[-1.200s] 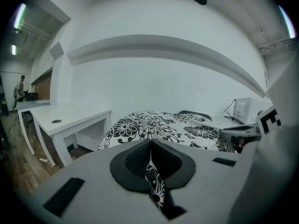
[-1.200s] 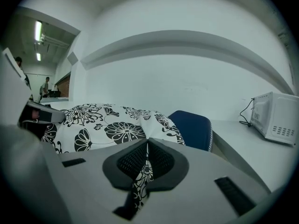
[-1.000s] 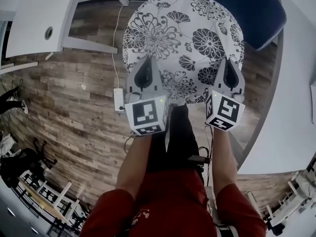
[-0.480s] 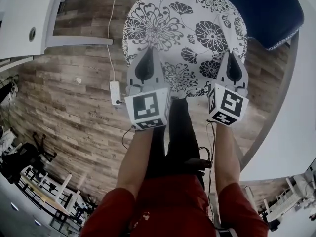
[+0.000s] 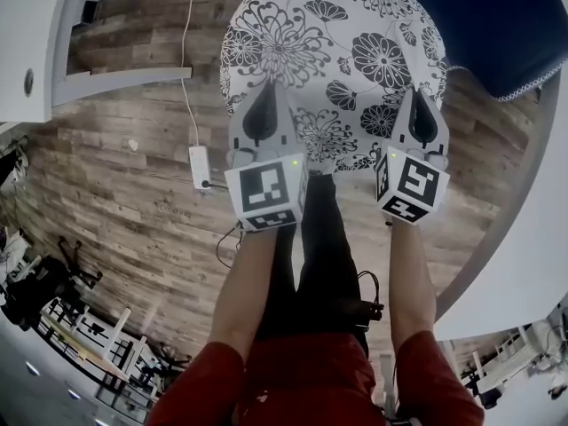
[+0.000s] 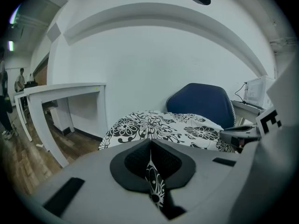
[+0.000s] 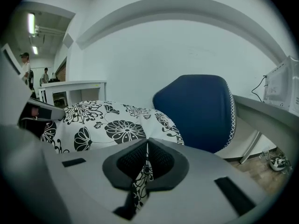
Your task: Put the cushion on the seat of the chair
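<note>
The left gripper has its jaws pinched tight on a thin fold of the black-and-white flowered cushion, and the right gripper likewise nips the cushion's near edge between closed jaws. In the head view both grippers sit side by side at the cushion's near rim, the left gripper's marker cube and the right gripper's marker cube facing up, the person's forearms running back from them. The round cushion is held out flat above the wooden floor, and its far right edge overlaps the blue office chair; contact cannot be judged. A white power strip lies on the floor to the left, beyond it a white desk. A microwave stands on the counter at right.
</note>
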The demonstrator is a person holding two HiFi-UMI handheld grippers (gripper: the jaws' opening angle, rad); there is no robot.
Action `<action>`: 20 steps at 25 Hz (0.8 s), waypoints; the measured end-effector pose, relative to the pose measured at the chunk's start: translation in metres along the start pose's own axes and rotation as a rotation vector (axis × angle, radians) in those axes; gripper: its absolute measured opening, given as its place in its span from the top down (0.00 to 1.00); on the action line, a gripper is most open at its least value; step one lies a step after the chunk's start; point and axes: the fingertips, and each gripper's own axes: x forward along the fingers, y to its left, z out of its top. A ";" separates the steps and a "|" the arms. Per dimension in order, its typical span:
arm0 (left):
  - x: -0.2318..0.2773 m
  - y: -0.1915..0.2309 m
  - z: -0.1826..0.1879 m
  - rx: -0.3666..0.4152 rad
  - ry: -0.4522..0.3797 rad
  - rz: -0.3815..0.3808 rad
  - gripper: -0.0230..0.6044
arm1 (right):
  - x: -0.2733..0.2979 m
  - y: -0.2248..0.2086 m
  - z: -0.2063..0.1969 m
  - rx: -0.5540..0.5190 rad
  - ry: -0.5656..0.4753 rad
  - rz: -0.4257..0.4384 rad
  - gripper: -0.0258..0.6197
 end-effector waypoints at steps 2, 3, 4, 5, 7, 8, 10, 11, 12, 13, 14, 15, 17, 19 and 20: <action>0.001 0.000 0.000 -0.002 0.006 -0.004 0.92 | 0.000 0.000 0.000 0.000 0.008 -0.003 0.91; 0.002 0.000 0.000 -0.004 0.010 -0.007 0.92 | 0.000 0.000 0.001 -0.002 0.011 -0.006 0.91; 0.002 0.000 -0.001 -0.006 0.013 -0.009 0.92 | 0.000 0.000 0.001 -0.003 0.012 -0.007 0.91; 0.002 0.000 -0.001 -0.007 0.015 -0.010 0.92 | 0.000 -0.001 0.002 -0.005 0.013 -0.009 0.91; 0.003 0.000 -0.001 -0.007 0.016 -0.014 0.92 | 0.002 -0.001 0.002 -0.009 0.014 -0.010 0.91; 0.003 0.000 -0.001 -0.007 0.017 -0.016 0.92 | 0.001 0.000 0.003 -0.012 0.015 -0.011 0.91; -0.006 0.002 0.004 -0.007 0.018 -0.022 0.92 | -0.007 0.002 0.010 -0.018 0.015 -0.015 0.91; -0.015 0.003 0.010 -0.007 0.018 -0.025 0.92 | -0.015 0.004 0.018 -0.022 0.014 -0.017 0.91; -0.023 0.004 0.017 -0.008 0.015 -0.028 0.92 | -0.024 0.005 0.025 -0.025 0.013 -0.021 0.91; -0.029 0.003 0.022 -0.008 0.013 -0.031 0.92 | -0.030 0.005 0.030 -0.028 0.012 -0.024 0.91; -0.029 0.002 0.023 -0.007 0.012 -0.033 0.92 | -0.030 0.004 0.031 -0.028 0.012 -0.027 0.91; -0.024 0.001 0.019 -0.005 0.014 -0.035 0.92 | -0.026 0.003 0.026 -0.026 0.014 -0.030 0.91; -0.009 -0.001 0.008 0.002 0.021 -0.037 0.92 | -0.013 0.000 0.013 -0.017 0.019 -0.033 0.91; -0.005 0.000 0.006 0.007 0.025 -0.039 0.92 | -0.008 0.000 0.010 -0.013 0.023 -0.034 0.91; -0.008 0.001 0.010 0.008 0.025 -0.041 0.92 | -0.011 0.002 0.014 -0.016 0.022 -0.035 0.91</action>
